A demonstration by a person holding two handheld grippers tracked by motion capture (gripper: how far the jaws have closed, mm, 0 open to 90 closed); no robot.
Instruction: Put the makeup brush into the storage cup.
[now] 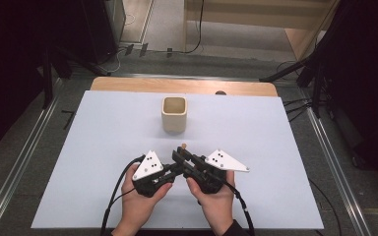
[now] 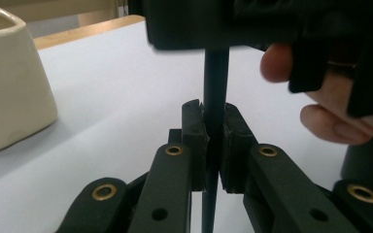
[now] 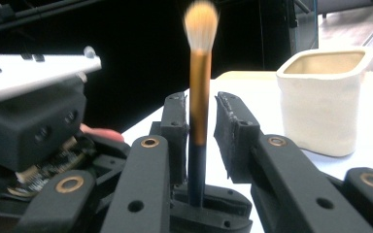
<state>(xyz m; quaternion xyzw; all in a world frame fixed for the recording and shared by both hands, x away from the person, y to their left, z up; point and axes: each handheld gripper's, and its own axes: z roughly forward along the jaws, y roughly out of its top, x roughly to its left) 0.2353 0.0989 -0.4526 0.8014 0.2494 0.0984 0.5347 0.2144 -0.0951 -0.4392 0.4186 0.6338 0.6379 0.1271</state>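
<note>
Low centre of the high view, the left gripper (image 1: pixel 173 168) clenches the brush (image 3: pixel 199 104) handle; the right gripper (image 1: pixel 183 158) has let go, a gap showing beside it. The cup (image 1: pixel 174 114) stands above, with bare tabletop (image 1: pixel 275 162) around.

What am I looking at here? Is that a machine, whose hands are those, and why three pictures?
No robot: a person's hands each hold a hand tool with two black jaws. The high view looks down on the table; the other two pictures come from cameras riding on each tool. A cream cup stands on the table. The left gripper is shut on the dark handle of a soft brush. The right gripper has the brush between its jaws, with a gap on one side.
</note>
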